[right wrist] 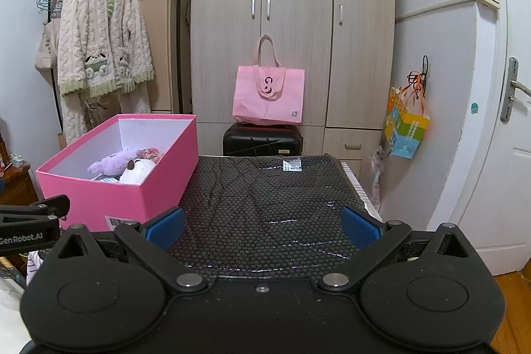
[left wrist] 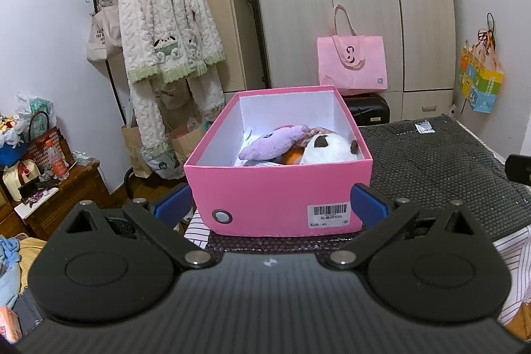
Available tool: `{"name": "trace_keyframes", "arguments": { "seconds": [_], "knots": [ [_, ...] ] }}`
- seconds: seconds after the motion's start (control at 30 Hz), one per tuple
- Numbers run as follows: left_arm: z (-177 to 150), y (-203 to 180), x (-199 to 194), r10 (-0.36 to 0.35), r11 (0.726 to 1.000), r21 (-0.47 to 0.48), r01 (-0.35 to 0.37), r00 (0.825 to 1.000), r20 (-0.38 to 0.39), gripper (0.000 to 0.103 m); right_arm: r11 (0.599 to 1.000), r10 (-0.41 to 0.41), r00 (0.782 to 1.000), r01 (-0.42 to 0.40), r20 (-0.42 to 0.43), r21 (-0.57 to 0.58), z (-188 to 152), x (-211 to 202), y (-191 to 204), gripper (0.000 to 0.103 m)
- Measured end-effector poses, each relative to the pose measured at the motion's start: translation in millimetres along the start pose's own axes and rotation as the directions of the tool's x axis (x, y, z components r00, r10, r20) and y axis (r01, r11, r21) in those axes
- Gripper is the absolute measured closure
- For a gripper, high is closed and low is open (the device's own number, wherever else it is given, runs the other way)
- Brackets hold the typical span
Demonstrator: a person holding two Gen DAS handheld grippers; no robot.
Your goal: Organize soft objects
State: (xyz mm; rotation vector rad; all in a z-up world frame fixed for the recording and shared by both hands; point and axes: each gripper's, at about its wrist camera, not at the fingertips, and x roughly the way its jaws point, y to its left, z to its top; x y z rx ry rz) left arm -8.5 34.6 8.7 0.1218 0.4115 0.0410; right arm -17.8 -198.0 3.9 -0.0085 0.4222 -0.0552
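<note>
Pink box (left wrist: 277, 198) on the black bubble-wrap mat (left wrist: 441, 161), lid off, near end facing the left gripper (left wrist: 277, 204), whose blue pads (left wrist: 174, 204) stand spread wide to either side of that end, close to the walls but with contact impossible to confirm. Inside, toward the far right corner: a purple plush (left wrist: 268, 143), a white plush (left wrist: 330, 148) with dark patches, something orange (left wrist: 292, 158) wedged between them, plus a patterned scrap behind; the near half of the box interior bare. Right gripper (right wrist: 264, 226) also spread wide, gripping nothing, hovering over bare mat just right of the box (right wrist: 126, 188). No loose soft item visible on the mat in either view, so probably at the tail of the job: either a final tidy of the contents or a shift of the box itself. For a shift: better to close gently on the cardboard, low on the walls rather than at the rim, since thin sides likely bow under a hard squeeze; level travel to keep the heap from spilling. For a tidy: approach from above with the right tool, pinch a plush by its bulk rather than a limb, slide toward the bare near half. Worth minding the wrinkled mat, apt to drag along with the box.
</note>
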Motion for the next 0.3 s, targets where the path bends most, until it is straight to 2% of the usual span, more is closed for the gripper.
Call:
{"name": "trace_keyframes", "arguments": {
  "seconds": [0.3],
  "knots": [
    [0.6,0.9,0.2,0.006,1.000,-0.004,-0.006,1.000,-0.002,0.000,1.000,0.001,1.000,-0.001,0.000,0.000,-0.1,0.3,-0.2,0.001]
  ]
}}
